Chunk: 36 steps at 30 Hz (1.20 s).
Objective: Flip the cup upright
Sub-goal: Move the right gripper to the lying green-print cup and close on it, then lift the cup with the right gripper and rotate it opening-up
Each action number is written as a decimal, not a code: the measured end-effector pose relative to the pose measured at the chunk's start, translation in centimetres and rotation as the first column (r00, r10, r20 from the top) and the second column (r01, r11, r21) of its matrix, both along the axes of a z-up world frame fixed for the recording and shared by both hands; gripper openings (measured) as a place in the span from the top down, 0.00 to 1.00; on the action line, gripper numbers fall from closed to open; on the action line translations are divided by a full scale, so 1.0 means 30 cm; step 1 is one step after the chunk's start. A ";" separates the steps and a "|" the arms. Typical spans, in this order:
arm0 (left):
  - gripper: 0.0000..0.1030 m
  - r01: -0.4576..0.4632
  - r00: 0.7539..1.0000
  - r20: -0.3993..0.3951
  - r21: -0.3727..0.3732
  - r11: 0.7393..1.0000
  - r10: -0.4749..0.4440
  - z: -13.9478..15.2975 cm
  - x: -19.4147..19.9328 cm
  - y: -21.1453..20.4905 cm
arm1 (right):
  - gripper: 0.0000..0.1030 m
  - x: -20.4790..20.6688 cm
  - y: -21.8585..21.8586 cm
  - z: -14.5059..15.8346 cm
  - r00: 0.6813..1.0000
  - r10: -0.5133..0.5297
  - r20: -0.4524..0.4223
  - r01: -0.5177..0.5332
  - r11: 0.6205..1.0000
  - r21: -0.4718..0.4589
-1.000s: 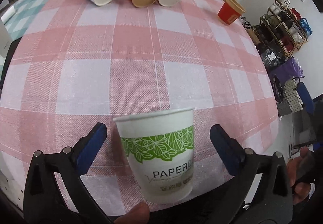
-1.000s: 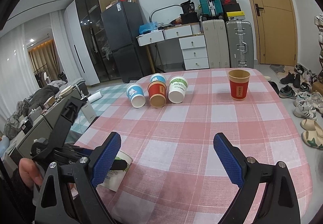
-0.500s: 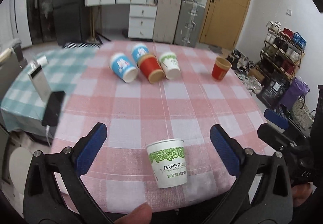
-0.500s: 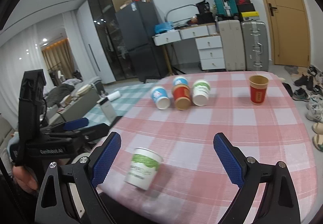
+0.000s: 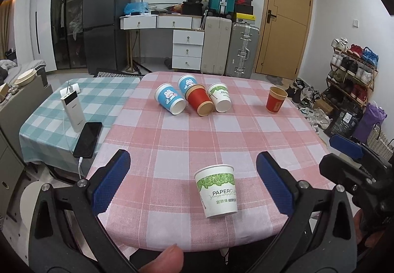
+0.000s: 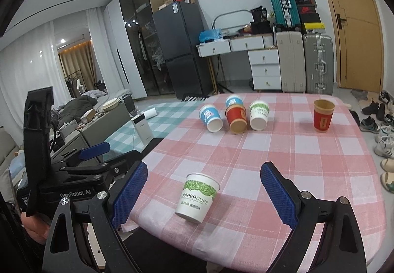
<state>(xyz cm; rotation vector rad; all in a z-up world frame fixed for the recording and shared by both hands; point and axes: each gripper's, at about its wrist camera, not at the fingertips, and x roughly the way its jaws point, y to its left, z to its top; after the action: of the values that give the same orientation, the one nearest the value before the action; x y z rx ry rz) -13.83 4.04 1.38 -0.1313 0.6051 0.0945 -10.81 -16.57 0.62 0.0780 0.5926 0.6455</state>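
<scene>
Room: a lived-in interior with a dark refrigerator (image 5: 107, 19), a white drawer unit (image 5: 188, 48), upright suitcases (image 5: 242, 48), a wooden door (image 5: 283, 17) and a shoe rack (image 5: 352, 68) along the right wall.
Counter: a surface under a pink-and-white checked cloth (image 5: 209, 137); a second surface with a teal checked cloth (image 5: 98, 93) adjoins it on the left.
Task cup: a white paper cup (image 5: 216, 190) with a green leaf band and the words "PAPER CUPS" stands upright, mouth up, near the front edge of the counter; seen from the right wrist (image 6: 198, 196), it sits between the two tools, touching neither.
Left tool (image 5: 193, 184): both blue pads spread wide, nothing held; the cup stands on the cloth in the gap between them.
Right tool (image 6: 204, 189): jaws likewise spread wide and empty, with the cup lying just inside the left pad in its view.
Lying cups: two blue cups with a rabbit print (image 5: 170, 98), a red cup (image 5: 199, 100) and a white leaf-print cup (image 5: 220, 97) lie on their sides in a cluster at the far middle of the counter, mouths toward the cameras.
Upright red cup (image 5: 275, 99): stands alone, well apart, at the far right.
Teal cloth items: a white power bank (image 5: 72, 110) stands on end beside a black phone (image 5: 88, 139) lying flat.
</scene>
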 end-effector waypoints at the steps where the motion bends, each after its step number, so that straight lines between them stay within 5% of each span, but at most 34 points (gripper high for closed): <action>1: 0.01 -0.001 1.000 -0.001 -0.004 1.000 0.001 -0.004 -0.009 0.007 | 0.01 0.013 0.007 -0.006 1.000 0.005 -0.028 -0.005 1.000 -0.007; 6: 0.01 -0.028 1.000 0.000 -0.005 1.000 0.028 -0.033 -0.043 0.050 | 0.01 0.146 0.068 -0.081 0.963 0.068 -0.259 -0.078 0.996 -0.030; 12: 0.01 -0.075 0.997 -0.016 -0.040 0.996 0.075 -0.103 -0.097 0.149 | 0.01 0.365 0.178 -0.281 0.776 0.134 -0.616 -0.183 0.983 -0.017; 19: 0.01 -0.094 0.993 -0.073 -0.080 0.992 0.088 -0.222 -0.125 0.240 | 0.01 0.534 0.344 -0.426 0.613 0.146 -0.776 -0.308 0.949 -0.065; 30: 0.01 -0.081 0.987 -0.151 -0.125 0.989 0.062 -0.350 -0.053 0.300 | 0.01 0.629 0.446 -0.518 0.516 0.100 -0.851 -0.384 0.915 -0.125; 33: 0.01 -0.069 0.985 -0.165 -0.134 0.989 0.047 -0.373 -0.022 0.306 | 0.14 0.639 0.450 -0.533 0.502 0.116 -0.857 -0.382 0.919 -0.100; 34: 0.01 -0.067 0.984 -0.170 -0.138 0.988 0.043 -0.381 -0.010 0.309 | 0.32 0.640 0.456 -0.536 0.501 0.127 -0.856 -0.382 0.920 -0.087; 36: 0.01 -0.065 0.983 -0.178 -0.142 0.988 0.039 -0.386 0.011 0.310 | 0.33 0.645 0.451 -0.548 0.484 0.145 -0.863 -0.380 0.923 -0.058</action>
<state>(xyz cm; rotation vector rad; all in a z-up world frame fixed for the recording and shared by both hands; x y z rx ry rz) -13.50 13.34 -10.19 -0.2848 0.7843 0.1125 8.53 -3.04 -15.81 0.0689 1.6913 0.8208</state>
